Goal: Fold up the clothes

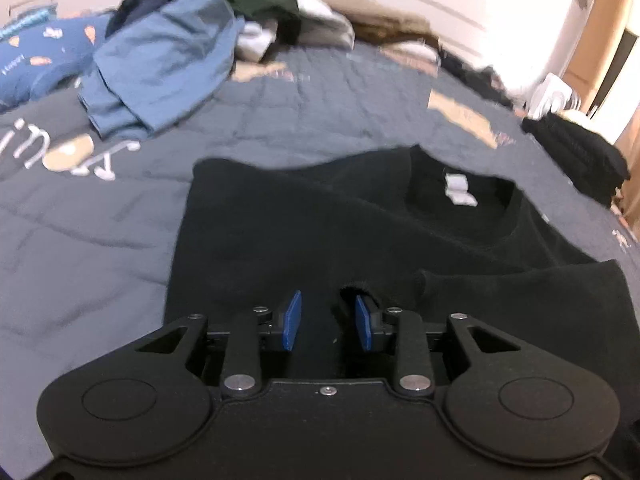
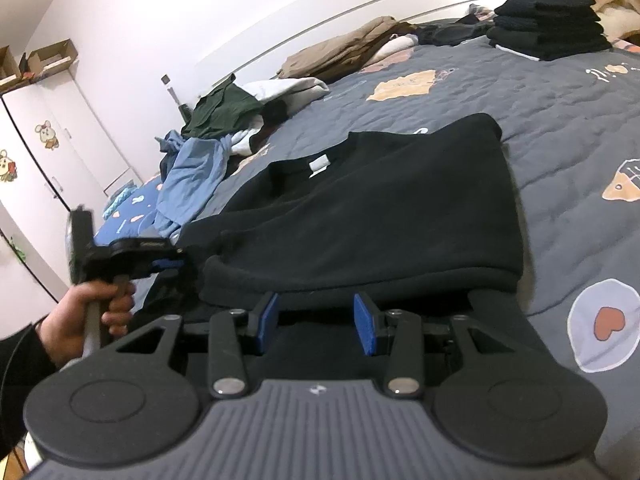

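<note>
Both grippers, left gripper (image 1: 328, 322) and right gripper (image 2: 316, 322), stand with jaws apart and empty over the near hem of the black sweatshirt (image 2: 380, 216) on the bed quilt (image 2: 560, 120) (soft, thick, limp fleece; pinch hem corners).

Black sweatshirt (image 1: 320, 232): near hem hidden behind tongs body.
Unfolded pile (image 1: 168, 60): motion-blurred in left wrist view; garment count indeterminate.
Folded black stack (image 2: 548, 24): item count indeterminate.
Person's hand (image 2: 80, 320): forearm cut by frame edge.
</note>
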Available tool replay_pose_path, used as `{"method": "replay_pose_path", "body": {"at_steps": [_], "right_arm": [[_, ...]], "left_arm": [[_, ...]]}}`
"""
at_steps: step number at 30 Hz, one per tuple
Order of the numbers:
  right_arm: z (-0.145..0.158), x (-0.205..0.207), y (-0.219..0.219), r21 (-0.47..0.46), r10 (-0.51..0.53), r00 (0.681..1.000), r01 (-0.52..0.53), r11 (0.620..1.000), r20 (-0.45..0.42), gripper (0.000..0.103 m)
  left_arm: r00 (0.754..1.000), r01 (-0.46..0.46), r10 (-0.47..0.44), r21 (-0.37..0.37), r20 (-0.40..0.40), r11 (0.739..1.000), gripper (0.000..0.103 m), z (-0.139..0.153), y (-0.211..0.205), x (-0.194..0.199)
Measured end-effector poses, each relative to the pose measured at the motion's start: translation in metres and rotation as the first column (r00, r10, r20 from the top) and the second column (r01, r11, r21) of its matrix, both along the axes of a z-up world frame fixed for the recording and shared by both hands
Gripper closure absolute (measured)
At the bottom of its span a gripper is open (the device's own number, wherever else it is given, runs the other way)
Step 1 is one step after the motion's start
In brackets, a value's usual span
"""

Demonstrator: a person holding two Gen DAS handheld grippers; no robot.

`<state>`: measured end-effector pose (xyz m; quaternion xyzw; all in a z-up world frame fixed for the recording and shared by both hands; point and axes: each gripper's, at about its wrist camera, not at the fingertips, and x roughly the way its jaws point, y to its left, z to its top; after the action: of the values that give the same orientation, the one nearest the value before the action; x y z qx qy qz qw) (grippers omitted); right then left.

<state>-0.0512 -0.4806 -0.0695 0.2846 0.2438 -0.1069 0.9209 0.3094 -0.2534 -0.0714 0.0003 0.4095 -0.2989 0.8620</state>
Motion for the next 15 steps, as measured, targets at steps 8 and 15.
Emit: {"method": "replay_pose_path", "body": {"at_steps": [8,15], "right_arm": [[-0.001,0.0,-0.001,0.017,0.002,1.0,-0.001,1.0,-0.005,0.062],[-0.001,0.001,0.003,0.002,0.006,1.0,-0.006,1.0,-0.016,0.062]], "left_arm": [[0.999,-0.046,0.041,-0.247,-0.023,0.968,0.063,0.014,0.032,-0.002],[1.0,0.008,-0.001,-0.229,0.029,0.973,0.041,0.02,0.009,-0.015]]}}
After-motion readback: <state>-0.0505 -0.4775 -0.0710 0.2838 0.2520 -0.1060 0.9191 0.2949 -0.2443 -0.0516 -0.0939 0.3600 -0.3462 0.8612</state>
